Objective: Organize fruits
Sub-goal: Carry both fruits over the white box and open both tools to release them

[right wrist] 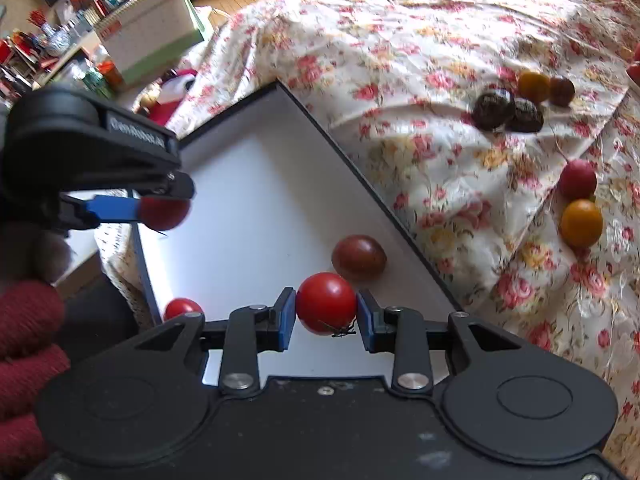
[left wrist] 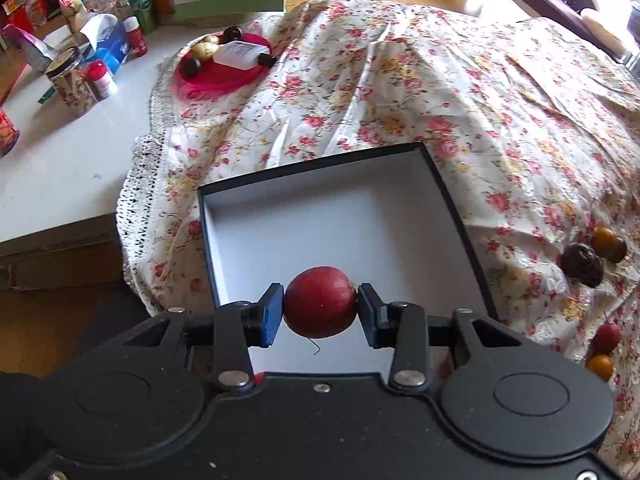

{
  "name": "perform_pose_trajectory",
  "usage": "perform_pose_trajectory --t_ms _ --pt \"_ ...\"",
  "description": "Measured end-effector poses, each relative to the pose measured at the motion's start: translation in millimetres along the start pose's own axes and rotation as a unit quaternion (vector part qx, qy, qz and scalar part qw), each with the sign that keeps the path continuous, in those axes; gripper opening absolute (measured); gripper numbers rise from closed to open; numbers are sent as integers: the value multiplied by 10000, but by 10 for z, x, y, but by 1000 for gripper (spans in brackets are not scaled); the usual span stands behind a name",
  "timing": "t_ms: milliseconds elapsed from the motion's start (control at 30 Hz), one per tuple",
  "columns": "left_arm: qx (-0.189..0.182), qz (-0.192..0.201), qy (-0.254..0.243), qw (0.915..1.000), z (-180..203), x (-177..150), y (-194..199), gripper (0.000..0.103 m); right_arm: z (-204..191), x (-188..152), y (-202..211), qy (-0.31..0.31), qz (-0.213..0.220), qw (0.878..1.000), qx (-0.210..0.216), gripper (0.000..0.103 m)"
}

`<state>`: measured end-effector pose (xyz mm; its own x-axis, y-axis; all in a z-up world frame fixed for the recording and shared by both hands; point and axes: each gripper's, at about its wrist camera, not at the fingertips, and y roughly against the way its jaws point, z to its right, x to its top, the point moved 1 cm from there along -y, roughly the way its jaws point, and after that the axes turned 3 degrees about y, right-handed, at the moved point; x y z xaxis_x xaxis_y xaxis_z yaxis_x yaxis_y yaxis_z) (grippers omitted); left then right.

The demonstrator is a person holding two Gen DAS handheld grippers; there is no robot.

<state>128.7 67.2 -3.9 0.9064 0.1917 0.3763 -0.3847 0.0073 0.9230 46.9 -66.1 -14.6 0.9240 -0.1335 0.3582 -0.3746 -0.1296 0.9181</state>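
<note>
Two hand-held grippers over an open box on a flowered tablecloth (left wrist: 440, 92). The left gripper (left wrist: 321, 309) holds a dark red fruit (left wrist: 320, 302) between its two blue pads, both pads pressed against its sides, above the white floor of the box (left wrist: 320, 216). In the right wrist view the same left gripper (right wrist: 160, 204) appears at the left side, over the far left part of the box (right wrist: 248, 184), with its dark red fruit (right wrist: 166, 213) clamped at its tip. The right gripper (right wrist: 326, 312) is closed on a bright red tomato (right wrist: 326, 308), stem end toward the camera, above the near end of the box. Inside the box lie a brownish red tomato (right wrist: 359, 258), just beyond the held one, and a small red tomato (right wrist: 182, 308) at the near left wall. On the cloth to the right of the box lie loose fruits: two wrinkled dark ones (right wrist: 508, 114), a pink-red one (right wrist: 577, 179) and an orange one (right wrist: 581, 222).
</note>
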Motion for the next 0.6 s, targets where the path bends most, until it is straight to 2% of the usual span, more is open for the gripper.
perform_pose_trajectory --t_ms 200,600 --pt "44 -165 43 9998 0 10 -75 49 -36 -4 -139 1 -182 9998 -56 34" --pt "47 -465 39 9989 23 15 -167 49 64 6 -188 -124 -154 9998 -59 36"
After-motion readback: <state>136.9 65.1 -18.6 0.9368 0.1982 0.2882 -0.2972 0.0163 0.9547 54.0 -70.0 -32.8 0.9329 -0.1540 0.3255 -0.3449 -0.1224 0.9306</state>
